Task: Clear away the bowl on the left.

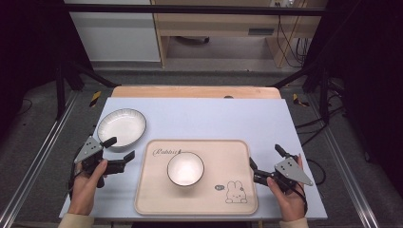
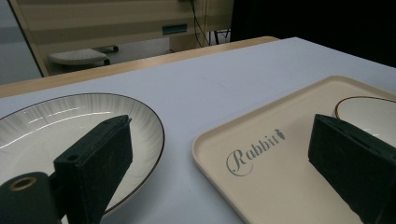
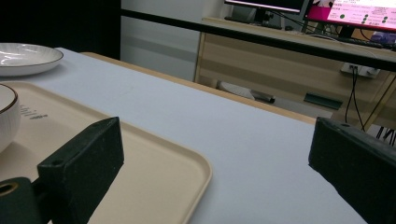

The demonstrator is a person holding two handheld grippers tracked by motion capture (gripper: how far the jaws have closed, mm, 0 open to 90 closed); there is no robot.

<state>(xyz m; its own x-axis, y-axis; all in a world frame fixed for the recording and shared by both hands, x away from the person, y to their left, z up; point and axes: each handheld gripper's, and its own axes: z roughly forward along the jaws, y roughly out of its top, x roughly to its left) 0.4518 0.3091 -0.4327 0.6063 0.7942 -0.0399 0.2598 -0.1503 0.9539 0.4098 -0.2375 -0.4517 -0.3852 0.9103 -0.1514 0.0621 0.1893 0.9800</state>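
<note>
Both forearms are coming in from the near edge of the table, each hand gripping a tool low over the pale blue top. The left gripper is sitting near the left edge, its jaws spread wide and holding nothing, angled toward the gap between the plate and the tray; in the left gripper view one jaw is lying over the plate and the other over the tray. The right gripper is hovering just off the tray's right edge near the table's right edge — its jaws also standing wide apart and empty. The beige tray is resting at the middle of the near edge, printed with the script word "Rabbit" at its far left corner and a small rabbit drawing at its near right corner. A white bowl with a dark rim is standing on the tray's middle, nothing inside. The ribbed white plate, lying beside the tray's far left corner, is likewise bare.
</note>
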